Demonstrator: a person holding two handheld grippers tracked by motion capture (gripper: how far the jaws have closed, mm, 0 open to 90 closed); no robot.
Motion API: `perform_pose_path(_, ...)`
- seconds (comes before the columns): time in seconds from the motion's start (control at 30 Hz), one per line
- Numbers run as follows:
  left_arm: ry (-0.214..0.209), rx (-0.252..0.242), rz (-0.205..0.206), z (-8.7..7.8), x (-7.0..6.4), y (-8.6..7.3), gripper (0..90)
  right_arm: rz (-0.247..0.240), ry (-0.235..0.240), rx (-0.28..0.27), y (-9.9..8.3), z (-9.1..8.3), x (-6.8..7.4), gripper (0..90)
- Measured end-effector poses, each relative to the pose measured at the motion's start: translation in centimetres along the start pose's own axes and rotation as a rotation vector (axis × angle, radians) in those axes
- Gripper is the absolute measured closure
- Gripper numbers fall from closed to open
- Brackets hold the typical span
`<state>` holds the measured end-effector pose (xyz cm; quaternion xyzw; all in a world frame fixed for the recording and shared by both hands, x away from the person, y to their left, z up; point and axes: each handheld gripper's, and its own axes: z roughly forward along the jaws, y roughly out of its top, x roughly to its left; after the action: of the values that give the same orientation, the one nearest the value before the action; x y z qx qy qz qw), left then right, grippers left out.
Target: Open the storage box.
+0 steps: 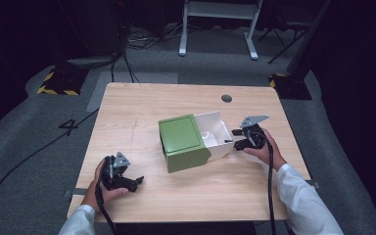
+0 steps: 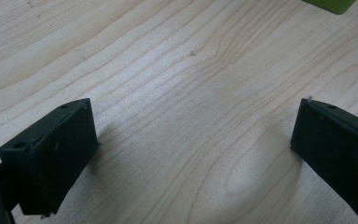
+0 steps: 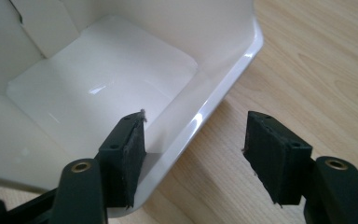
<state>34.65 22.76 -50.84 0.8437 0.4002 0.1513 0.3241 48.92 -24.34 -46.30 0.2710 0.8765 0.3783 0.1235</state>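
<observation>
Right gripper [image 3: 193, 156] straddles one white tray's [image 3: 223, 88] wall beside one green sleeve [image 1: 183, 142].

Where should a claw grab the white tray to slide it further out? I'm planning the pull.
Grip the white tray's thin upright end wall, coming from the open right end. The right claw already straddles that rim, one jaw inside, one outside; the green sleeve covers the other end.
</observation>
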Motion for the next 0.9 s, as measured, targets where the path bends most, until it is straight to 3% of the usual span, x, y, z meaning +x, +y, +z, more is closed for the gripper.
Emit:
perform_pose_path(0.43,0.0,0.0,0.0,0.0,0.0,0.0,0.6,0.007,-0.038,-0.124,0.8,-3.6,-0.4,33.8)
perform_pose_path(0.9,0.0,0.0,0.0,0.0,0.0,0.0,0.5,-0.042,-0.087,-0.132,0.8,-6.1,0.6,26.2)
